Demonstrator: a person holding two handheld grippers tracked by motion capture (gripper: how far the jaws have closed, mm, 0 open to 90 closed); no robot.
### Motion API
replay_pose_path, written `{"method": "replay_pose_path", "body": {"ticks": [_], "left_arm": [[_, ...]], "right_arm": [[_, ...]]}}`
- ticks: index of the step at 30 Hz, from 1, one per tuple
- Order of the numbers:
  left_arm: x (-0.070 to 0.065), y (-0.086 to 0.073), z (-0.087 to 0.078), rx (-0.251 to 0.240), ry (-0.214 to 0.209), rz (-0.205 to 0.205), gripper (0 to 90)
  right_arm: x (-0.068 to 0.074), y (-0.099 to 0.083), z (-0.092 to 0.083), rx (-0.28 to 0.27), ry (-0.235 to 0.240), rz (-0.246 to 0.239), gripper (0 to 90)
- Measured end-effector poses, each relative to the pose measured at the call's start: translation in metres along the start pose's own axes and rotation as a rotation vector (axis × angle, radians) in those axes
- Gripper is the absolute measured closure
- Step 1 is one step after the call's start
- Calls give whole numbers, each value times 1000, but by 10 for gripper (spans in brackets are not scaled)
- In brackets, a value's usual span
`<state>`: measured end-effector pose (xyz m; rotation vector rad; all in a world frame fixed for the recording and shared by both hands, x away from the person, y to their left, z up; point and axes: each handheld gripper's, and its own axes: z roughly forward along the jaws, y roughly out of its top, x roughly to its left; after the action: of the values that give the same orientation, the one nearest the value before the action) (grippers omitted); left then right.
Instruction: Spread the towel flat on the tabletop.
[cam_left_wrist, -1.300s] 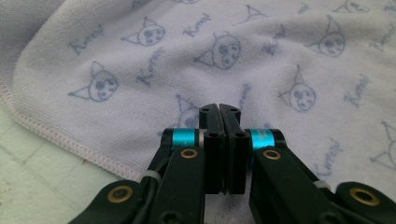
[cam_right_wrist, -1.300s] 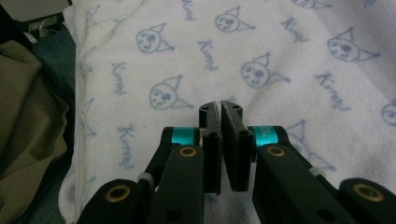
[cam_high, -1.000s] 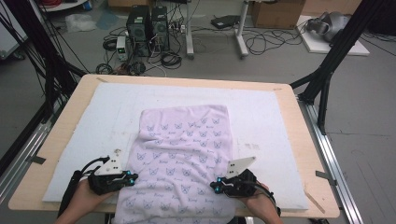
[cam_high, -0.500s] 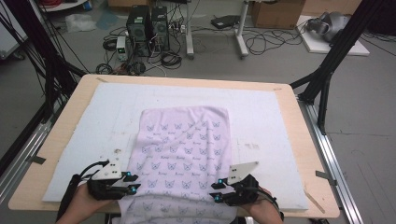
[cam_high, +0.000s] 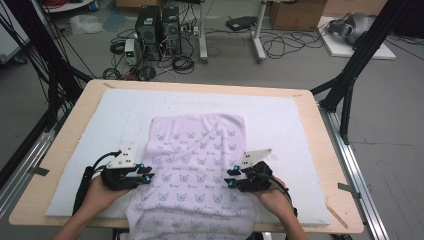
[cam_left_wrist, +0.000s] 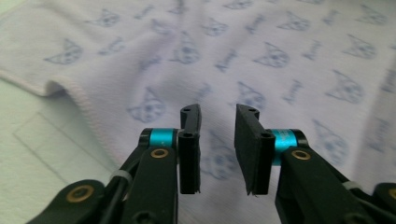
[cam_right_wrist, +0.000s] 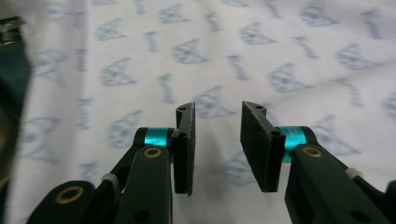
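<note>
towel (cam_high: 197, 170) near end: runs off bottom edge of high view, hem not seen
towel print: cat faces + words (cam_left_wrist: 292, 91), blurred, can't read in either gripper view
forearms: cut by bottom edge, high view
dark shape (cam_right_wrist: 11, 70), upper left of right gripper view: blurred, cut by frame edge, can't tell what
table (cam_high: 320, 130) near edge: partly hidden under towel + hands

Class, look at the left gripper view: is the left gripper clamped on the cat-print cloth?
No: the left gripper has open jaws with a clear gap between them, and the cat-print cloth lies flat beyond them.
</note>
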<state>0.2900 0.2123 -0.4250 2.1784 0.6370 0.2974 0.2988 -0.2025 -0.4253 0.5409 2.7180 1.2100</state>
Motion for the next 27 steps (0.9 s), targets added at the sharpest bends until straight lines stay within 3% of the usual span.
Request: {"method": "replay_pose_path", "body": {"ticks": [4, 9, 14, 23, 27], "left_arm": [[16, 6, 7, -16, 23, -45, 689], [31, 20, 14, -26, 39, -39, 720], [44, 34, 17, -61, 77, -67, 731], [73, 52, 20, -61, 128, -105, 708], [82, 56, 25, -46, 115, -103, 703]], "right_arm": [[-17, 2, -5, -10, -37, 35, 651], [-36, 5, -8, -18, -67, 45, 637], [-59, 15, -9, -25, -106, 54, 638], [-92, 34, -17, -50, -141, 89, 614], [-105, 40, -22, -60, -170, 100, 595]]}}
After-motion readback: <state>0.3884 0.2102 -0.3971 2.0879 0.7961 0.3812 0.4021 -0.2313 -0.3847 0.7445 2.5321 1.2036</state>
